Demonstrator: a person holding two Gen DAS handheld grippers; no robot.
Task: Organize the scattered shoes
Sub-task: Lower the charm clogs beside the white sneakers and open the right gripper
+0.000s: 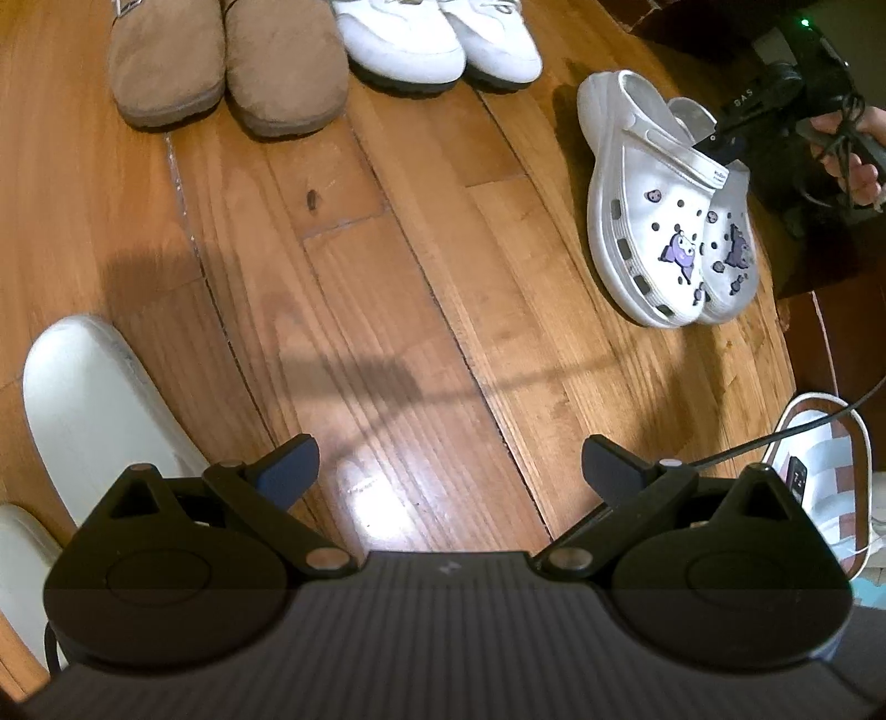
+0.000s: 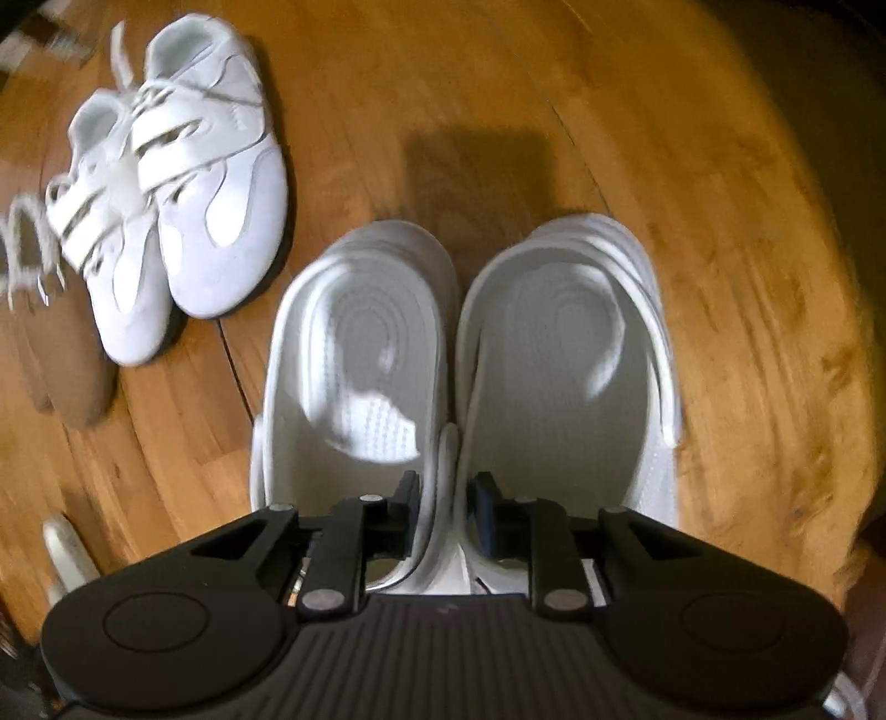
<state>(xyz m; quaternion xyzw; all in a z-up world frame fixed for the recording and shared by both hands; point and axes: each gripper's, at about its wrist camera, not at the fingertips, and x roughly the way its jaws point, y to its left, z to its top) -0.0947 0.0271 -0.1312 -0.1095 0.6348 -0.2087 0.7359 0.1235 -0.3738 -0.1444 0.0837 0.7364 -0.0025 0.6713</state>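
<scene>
The clogs [image 1: 664, 221] stand side by side on the floor [image 1: 387, 332], at the end of a row with the sneakers [image 1: 437, 39] and the tan slippers [image 1: 221, 66] beyond those, so pairing looks nearly done. The right tool [image 2: 446, 515] points straight down, narrow, pinching the clogs' touching inner walls to keep them together. The left tool [image 1: 448, 471] hangs wide and empty, tilted down, well short of the clogs.

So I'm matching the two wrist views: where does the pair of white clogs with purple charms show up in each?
Left wrist: white clogs at right of centre, toes toward the camera, right gripper at their heel straps.
Right wrist: same clogs at centre, seen from above, between the fingers.
Shared landmark: white sneakers.
</scene>
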